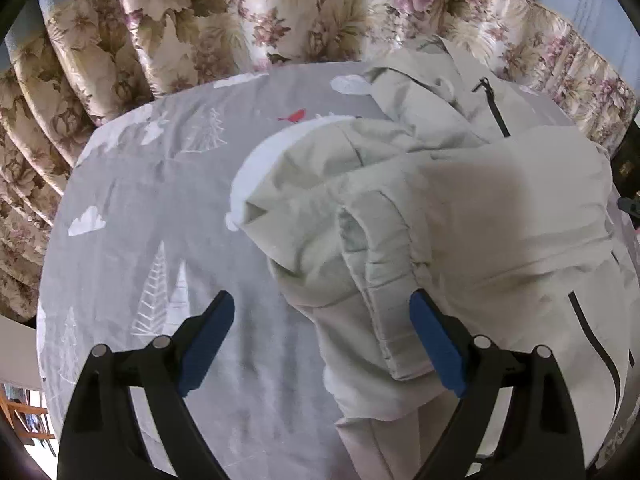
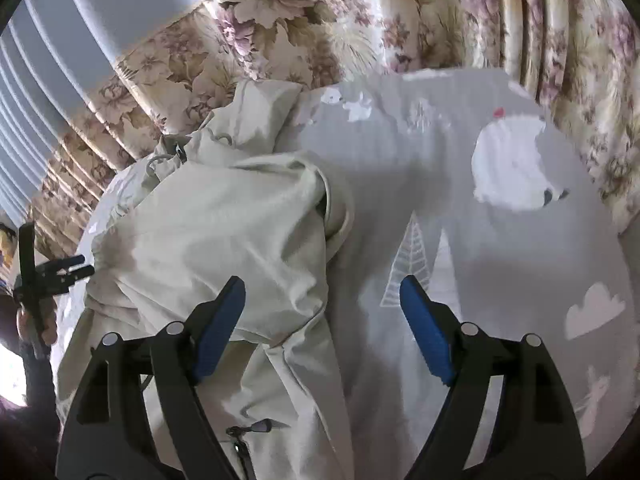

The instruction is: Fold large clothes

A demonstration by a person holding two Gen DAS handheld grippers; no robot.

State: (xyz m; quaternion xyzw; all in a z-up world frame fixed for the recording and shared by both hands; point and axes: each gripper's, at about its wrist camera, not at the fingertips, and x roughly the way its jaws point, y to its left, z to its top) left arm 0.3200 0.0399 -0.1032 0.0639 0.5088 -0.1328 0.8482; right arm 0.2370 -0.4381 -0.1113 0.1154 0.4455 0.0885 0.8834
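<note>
Jacket: pale jacket (image 1: pixel 460 208) lies bunched on the grey printed sheet (image 1: pixel 160 184).
Tools: left tool (image 1: pixel 322 340) and right tool (image 2: pixel 322 328) both gape, empty.
Room: floral curtain (image 1: pixel 240 12) behind; possibly a bed.

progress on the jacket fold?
Done: a sleeve lies folded across the jacket body on the sheet. In hand: nothing; left gripper and right gripper are both open above it. Left: the jacket is still bunched, hood end loose, so final folds remain.
</note>
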